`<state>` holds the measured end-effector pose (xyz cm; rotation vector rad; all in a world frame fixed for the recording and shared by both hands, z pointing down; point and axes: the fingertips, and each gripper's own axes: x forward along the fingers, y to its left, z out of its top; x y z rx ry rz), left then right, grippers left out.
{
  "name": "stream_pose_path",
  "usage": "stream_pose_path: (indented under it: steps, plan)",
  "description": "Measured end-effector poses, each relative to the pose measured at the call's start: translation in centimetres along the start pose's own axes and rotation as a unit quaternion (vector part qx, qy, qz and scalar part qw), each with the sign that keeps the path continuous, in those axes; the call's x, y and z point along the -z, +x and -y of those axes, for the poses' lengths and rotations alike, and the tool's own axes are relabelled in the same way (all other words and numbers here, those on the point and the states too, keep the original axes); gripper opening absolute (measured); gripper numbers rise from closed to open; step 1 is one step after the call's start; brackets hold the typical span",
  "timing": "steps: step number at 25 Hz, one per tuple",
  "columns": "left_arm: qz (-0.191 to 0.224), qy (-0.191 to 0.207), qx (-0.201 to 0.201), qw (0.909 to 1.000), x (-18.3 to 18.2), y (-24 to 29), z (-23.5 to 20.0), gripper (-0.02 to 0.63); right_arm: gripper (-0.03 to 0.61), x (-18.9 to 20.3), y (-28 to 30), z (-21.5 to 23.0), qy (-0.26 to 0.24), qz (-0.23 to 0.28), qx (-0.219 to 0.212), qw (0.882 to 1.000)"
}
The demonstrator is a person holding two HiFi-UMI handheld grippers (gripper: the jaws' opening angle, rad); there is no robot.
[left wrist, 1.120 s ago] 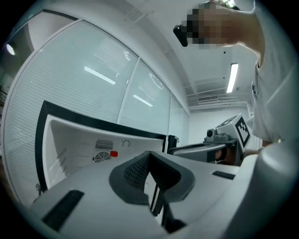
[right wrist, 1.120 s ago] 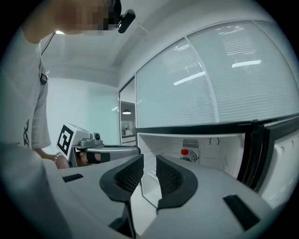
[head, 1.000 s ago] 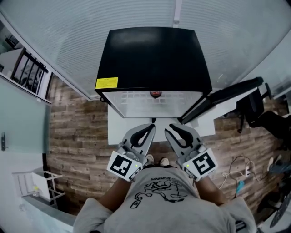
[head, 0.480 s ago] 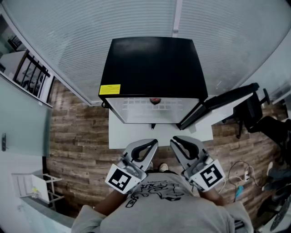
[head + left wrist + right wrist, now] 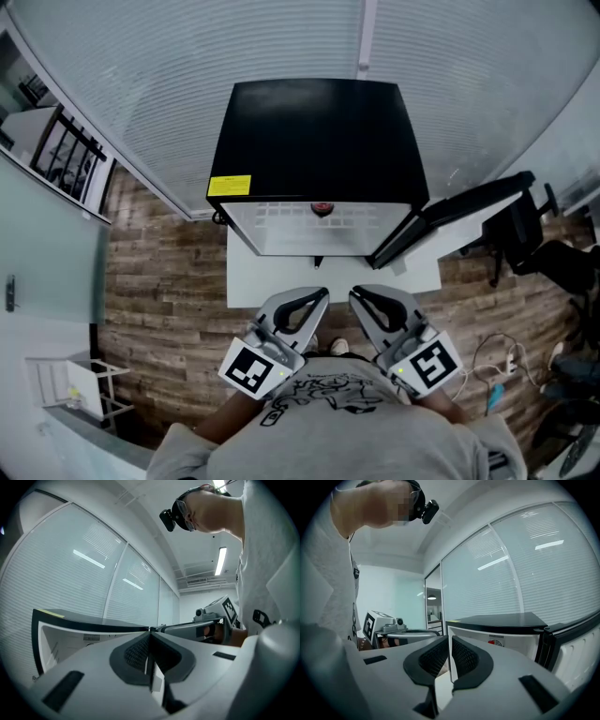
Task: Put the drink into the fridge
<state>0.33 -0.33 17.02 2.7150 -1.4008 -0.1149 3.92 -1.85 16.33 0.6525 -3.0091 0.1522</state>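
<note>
Both pairs of jaws are together and hold nothing. The left gripper (image 5: pixel 322 294), at lower centre of the head view, has its jaws meeting at the tips. The right gripper (image 5: pixel 355 294), just beside it, has only now been closing its jaws, with nothing between them. They point at the open fridge (image 5: pixel 319 131) on the white desk (image 5: pixel 246 277), its door (image 5: pixel 450 217) swung out to the right. The red drink (image 5: pixel 322 207) stands inside, at mid-frame near the back wall. Against a second ago, both grippers sit lower in the frame, farther from the fridge's front.
</note>
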Motion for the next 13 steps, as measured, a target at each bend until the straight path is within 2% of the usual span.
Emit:
stream_pose_path:
  steps: [13]
  plan:
    - [0.000, 0.000, -0.009, 1.0000, -0.18, 0.11, -0.40, 0.002, 0.049, -0.15, 0.30, 0.33, 0.008, 0.000, -0.010, 1.000]
